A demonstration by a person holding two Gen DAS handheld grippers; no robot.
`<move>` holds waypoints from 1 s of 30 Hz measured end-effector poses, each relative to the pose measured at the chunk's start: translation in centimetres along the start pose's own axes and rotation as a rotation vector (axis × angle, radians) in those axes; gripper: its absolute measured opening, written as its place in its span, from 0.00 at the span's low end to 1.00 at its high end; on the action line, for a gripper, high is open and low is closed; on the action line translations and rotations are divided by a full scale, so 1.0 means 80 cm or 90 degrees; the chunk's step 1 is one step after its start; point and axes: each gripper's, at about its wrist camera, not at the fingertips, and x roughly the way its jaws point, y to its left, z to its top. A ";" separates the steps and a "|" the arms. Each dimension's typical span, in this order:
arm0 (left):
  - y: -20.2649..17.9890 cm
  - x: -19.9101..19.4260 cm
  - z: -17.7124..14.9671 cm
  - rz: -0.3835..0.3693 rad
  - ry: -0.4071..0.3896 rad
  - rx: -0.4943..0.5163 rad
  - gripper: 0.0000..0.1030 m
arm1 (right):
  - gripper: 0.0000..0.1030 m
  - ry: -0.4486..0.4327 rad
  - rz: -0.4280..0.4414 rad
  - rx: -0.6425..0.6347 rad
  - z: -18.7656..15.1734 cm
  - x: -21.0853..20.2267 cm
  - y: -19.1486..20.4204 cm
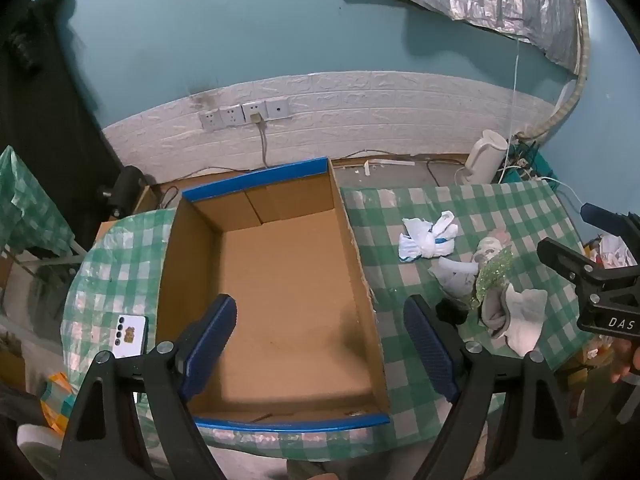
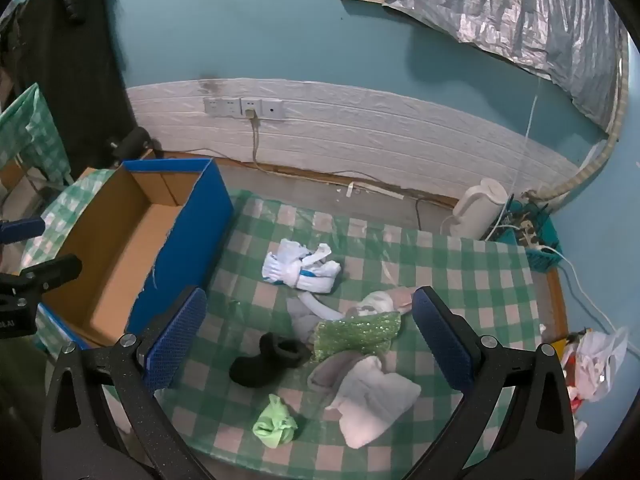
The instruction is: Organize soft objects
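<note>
An empty cardboard box (image 1: 280, 280) with blue outer sides stands on the green checked table; it also shows at the left of the right wrist view (image 2: 120, 248). My left gripper (image 1: 320, 344) is open and empty above the box. My right gripper (image 2: 310, 340) is open and empty above a pile of soft things: a knotted white-and-blue cloth (image 2: 300, 270), a black sock (image 2: 264, 360), a green sequined piece (image 2: 356, 334), a grey-white sock (image 2: 368, 396) and a small green cloth (image 2: 274, 426). The right gripper also shows at the right edge of the left wrist view (image 1: 600, 280).
A white phone (image 1: 130, 336) lies on the table left of the box. A white kettle (image 2: 478, 210) and a teal basket with a power strip (image 2: 528, 240) stand at the back right. A plastic bag (image 2: 592, 364) hangs off the table's right edge.
</note>
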 end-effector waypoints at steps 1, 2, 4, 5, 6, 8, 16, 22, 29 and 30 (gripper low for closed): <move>0.000 0.000 0.000 0.003 -0.003 0.002 0.84 | 0.98 0.001 0.000 0.000 0.000 0.000 0.000; -0.001 -0.001 0.000 0.005 -0.007 0.004 0.84 | 0.98 0.001 0.000 0.000 0.000 0.000 -0.001; 0.000 -0.003 0.001 -0.002 -0.016 0.000 0.84 | 0.98 0.000 0.002 0.000 0.000 -0.001 -0.001; 0.002 -0.003 0.001 -0.006 -0.019 -0.003 0.84 | 0.98 -0.001 0.003 0.000 0.000 -0.001 -0.001; 0.005 -0.001 0.000 -0.011 -0.018 -0.008 0.84 | 0.98 -0.002 0.004 -0.001 0.000 -0.001 -0.001; 0.006 -0.001 -0.001 -0.005 -0.022 -0.002 0.84 | 0.98 -0.003 0.005 -0.002 0.000 -0.001 0.000; 0.002 -0.002 -0.002 0.000 -0.026 -0.006 0.84 | 0.98 -0.002 0.003 -0.001 0.000 -0.001 0.001; 0.002 -0.002 -0.002 0.000 -0.025 -0.007 0.84 | 0.98 -0.003 0.003 0.001 0.001 -0.001 0.002; 0.000 -0.002 -0.003 0.000 -0.024 -0.006 0.84 | 0.98 -0.003 0.002 0.001 0.001 -0.002 0.003; 0.000 -0.002 -0.003 0.001 -0.024 -0.006 0.84 | 0.98 -0.003 0.002 0.001 0.001 -0.001 0.003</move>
